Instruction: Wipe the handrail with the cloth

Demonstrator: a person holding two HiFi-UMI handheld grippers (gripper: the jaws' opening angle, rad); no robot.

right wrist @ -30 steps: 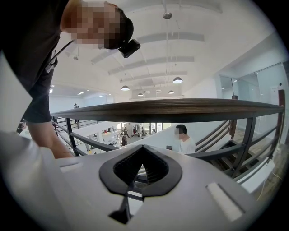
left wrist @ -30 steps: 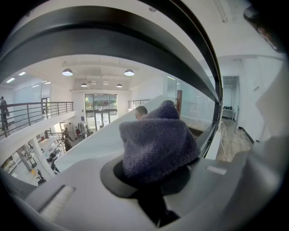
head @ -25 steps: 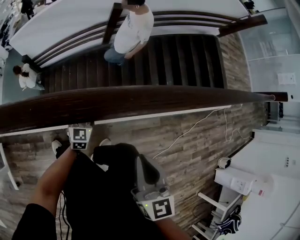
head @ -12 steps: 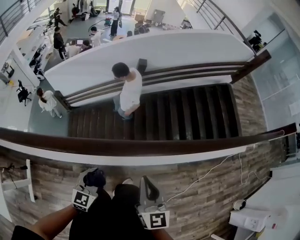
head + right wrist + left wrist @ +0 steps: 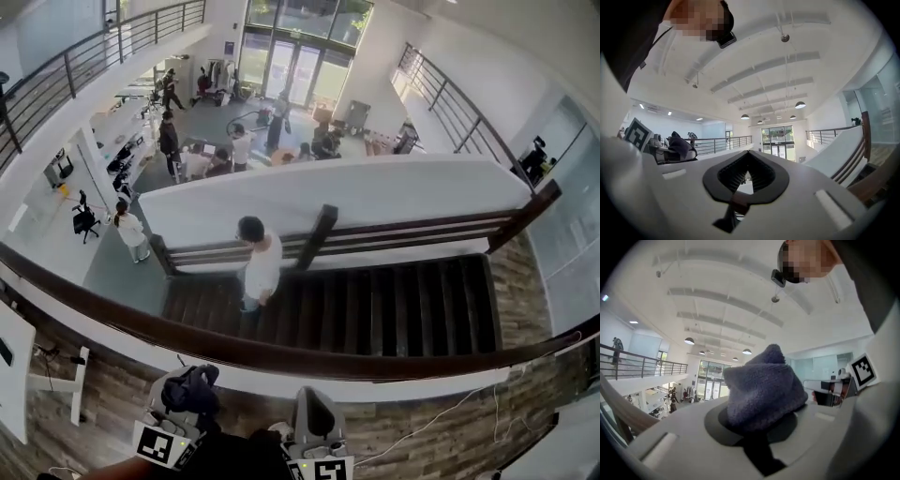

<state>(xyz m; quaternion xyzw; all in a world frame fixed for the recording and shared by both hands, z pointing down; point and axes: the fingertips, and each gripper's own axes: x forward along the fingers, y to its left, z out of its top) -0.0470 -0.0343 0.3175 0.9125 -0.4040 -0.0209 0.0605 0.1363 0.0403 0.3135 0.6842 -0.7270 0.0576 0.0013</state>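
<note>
Because the left gripper clamps the bluish cloth only by a bunched end, clear of the wooden handrail, rubbing could tug it loose over the stairs; the right gripper is closed and empty.

left tool, right tool: cut by bottom edge | handrail: ends off-frame

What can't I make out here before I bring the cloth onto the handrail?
- The handrail: any dust is too small in the head view; both gripper views look mostly at the ceiling.
- The cloth: its bunch hides the left gripper's jaw tips in the left gripper view.
- The right gripper: cut off by the head view's bottom edge.
</note>
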